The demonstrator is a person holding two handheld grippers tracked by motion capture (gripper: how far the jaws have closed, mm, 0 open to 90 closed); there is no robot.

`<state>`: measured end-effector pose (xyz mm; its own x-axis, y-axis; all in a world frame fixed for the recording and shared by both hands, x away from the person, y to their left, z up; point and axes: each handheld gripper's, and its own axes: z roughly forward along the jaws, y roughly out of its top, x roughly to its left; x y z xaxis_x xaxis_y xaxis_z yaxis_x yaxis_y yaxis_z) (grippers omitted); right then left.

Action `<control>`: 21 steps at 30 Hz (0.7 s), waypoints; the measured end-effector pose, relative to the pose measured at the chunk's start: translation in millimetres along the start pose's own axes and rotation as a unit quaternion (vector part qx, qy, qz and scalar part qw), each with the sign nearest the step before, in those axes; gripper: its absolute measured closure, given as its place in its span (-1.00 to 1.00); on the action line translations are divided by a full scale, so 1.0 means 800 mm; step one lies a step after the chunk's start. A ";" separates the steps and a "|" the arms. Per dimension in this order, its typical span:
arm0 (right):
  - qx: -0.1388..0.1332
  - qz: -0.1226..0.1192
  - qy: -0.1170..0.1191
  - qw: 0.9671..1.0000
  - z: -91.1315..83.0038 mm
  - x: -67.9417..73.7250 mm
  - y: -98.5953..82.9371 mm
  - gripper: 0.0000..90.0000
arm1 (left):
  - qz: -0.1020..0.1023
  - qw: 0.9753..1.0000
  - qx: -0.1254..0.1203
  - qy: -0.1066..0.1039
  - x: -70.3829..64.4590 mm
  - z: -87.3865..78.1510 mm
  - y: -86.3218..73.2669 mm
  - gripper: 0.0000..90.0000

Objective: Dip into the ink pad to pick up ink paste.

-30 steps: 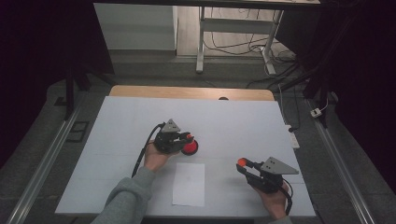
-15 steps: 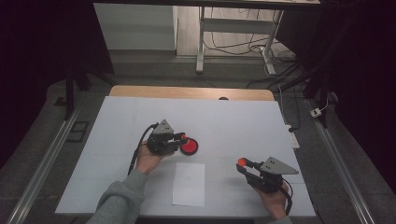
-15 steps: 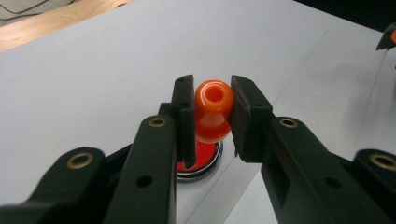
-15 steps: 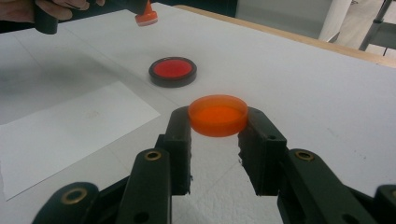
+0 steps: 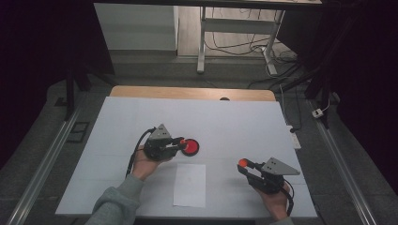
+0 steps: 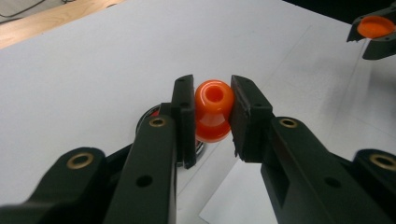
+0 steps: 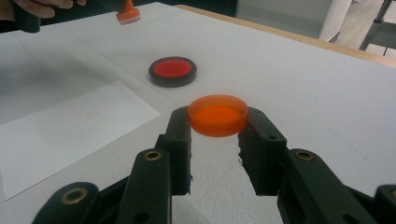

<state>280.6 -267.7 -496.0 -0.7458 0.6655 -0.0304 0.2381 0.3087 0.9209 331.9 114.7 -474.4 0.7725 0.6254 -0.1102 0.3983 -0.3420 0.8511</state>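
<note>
On the left of the white worktop (image 5: 220, 122), the person's left hand (image 5: 143, 164) holds the left gripper (image 5: 182, 143) low over the surface. Its jaws are pinching a small orange plastic stamp with a rounded knob handle (image 6: 213, 109); in the left gripper view the two black pads press against either side of the knob, and the stamp hangs upright between them, its base lifted off the worktop. In the high view the stamp sits right at the near-left edge of a round black ink pad with a red inked centre (image 5: 190, 146), which lies flat on the worktop just beyond the jaw tips. From this angle I cannot tell whether the stamp's base touches the pad.

Just in front of the pad, toward the person, a blank white rectangular sheet of paper (image 5: 190, 184) lies flat, its long side running away from the person.

On the right, well apart from the pad and the paper, the person's right hand (image 5: 273, 200) holds the right gripper (image 5: 244, 164) above the worktop, pointing toward the left. Its jaws are closed on a shallow round orange plastic lid (image 7: 218, 114), gripped by its rim on two opposite sides and held level, clear of the surface.
</note>
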 end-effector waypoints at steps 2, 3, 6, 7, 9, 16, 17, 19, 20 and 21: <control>0.000 0.000 0.000 1.000 0.000 0.000 0.000 0.43 | 0.004 1.000 0.008 -0.002 -0.002 -0.001 -0.002 0.61; 0.000 0.000 0.000 1.000 0.000 0.000 0.000 0.43 | 0.009 1.000 0.014 0.000 -0.003 -0.001 -0.003 0.61; 0.001 0.001 0.001 1.000 0.001 0.000 -0.001 0.43 | 0.012 1.000 0.019 -0.006 -0.006 -0.002 -0.007 0.61; 0.001 0.000 0.001 1.000 0.001 0.000 0.000 0.43 | 0.013 1.000 0.018 -0.007 -0.007 -0.003 -0.007 0.61; 0.000 0.000 0.000 1.000 0.001 0.000 0.000 0.43 | 0.014 1.000 0.016 -0.010 -0.008 -0.005 -0.009 0.61; 0.001 0.001 0.001 1.000 0.001 0.000 -0.001 0.43 | 0.020 1.000 0.015 -0.018 -0.016 -0.010 -0.015 0.61; 0.002 0.001 0.001 1.000 0.001 -0.001 -0.001 0.43 | 0.019 0.999 0.015 -0.020 -0.016 -0.010 -0.016 0.61; 0.003 0.001 0.002 1.000 0.002 -0.001 -0.002 0.43 | 0.019 0.999 0.015 -0.024 -0.018 -0.011 -0.017 0.61; 0.004 0.001 0.003 1.000 0.002 -0.001 -0.002 0.43 | 0.020 0.999 0.014 -0.026 -0.019 -0.011 -0.018 0.61; 0.004 0.000 0.003 1.000 0.002 -0.001 -0.002 0.43 | 0.021 0.999 0.014 -0.027 -0.020 -0.012 -0.018 0.61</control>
<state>281.8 -267.3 -497.9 -0.7492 0.6617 -0.0284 0.2425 0.3140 0.9179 309.0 116.4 -480.2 0.8146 0.5710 -0.1025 0.3774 -0.3873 0.8412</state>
